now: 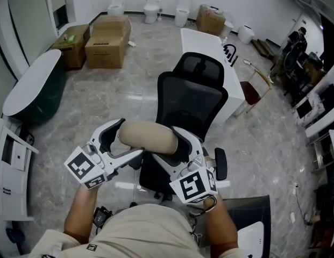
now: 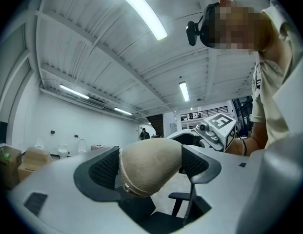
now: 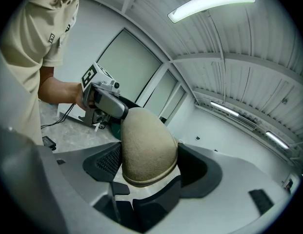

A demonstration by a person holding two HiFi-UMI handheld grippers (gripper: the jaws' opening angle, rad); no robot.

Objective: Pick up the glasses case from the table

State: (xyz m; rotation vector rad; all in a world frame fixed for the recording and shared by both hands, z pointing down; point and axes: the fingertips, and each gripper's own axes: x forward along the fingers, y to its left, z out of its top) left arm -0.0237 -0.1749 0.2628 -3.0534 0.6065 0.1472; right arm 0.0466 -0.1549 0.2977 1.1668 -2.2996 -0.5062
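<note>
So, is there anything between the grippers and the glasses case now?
No, nothing visible. The left gripper and the right gripper each clamp one end of the glasses case, which hangs in the air above the office chair.

My head camera looks steeply down from above; my left gripper and right gripper sit low in its centre. Each gripper camera rides close behind its jaws, tilted up at the white ribbed ceiling, facing the other gripper. All three views share the tan felt oval glasses case.
</note>
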